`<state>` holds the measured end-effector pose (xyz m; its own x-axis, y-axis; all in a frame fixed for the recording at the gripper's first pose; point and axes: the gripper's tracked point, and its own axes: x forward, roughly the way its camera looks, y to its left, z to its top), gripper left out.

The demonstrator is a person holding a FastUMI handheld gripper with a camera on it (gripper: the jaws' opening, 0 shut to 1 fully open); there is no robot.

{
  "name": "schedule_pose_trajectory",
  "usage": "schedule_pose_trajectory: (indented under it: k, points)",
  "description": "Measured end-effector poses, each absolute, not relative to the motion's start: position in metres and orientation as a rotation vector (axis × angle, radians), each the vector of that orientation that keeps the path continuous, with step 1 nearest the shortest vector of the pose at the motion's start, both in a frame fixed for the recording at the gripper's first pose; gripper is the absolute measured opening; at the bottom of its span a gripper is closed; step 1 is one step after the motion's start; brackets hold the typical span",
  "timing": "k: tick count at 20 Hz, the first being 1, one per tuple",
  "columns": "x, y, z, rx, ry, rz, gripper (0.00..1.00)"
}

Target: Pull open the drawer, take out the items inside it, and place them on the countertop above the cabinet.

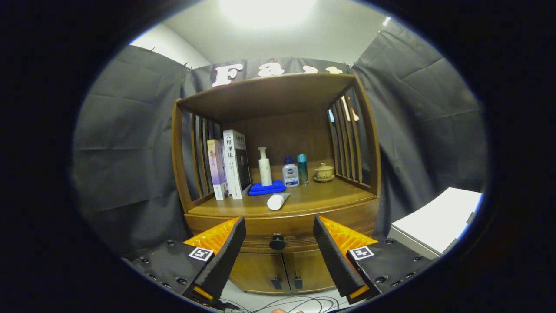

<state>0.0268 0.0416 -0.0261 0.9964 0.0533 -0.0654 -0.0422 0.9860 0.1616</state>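
Note:
A wooden cabinet stands ahead, its drawer (260,237) shut under the countertop (321,198). The drawer's dark round knob (277,241) sits between my fingers, some way beyond them. My gripper (278,237) is open and holds nothing. A white tube (278,201) lies on its side near the countertop's front edge. Behind it rest a folded blue cloth (267,188), a white pump bottle (264,166), a small blue-capped bottle (290,172), a slim teal bottle (302,169) and a lidded cup on a saucer (324,172). What is inside the drawer is hidden.
Upright books (232,165) lean at the countertop's left, by the slatted side. Two lower doors (282,271) with small handles sit under the drawer. A white box (438,219) stands to the cabinet's right. Cables (286,304) trail on the floor below.

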Motion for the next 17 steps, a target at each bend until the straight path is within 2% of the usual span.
schedule_pose_trajectory:
  k: [10,17]
  points:
    - [-0.044,0.048,0.073,0.131,-0.060,0.077,0.97]
    - [-0.055,0.039,0.084,0.126,-0.096,0.088,0.97]
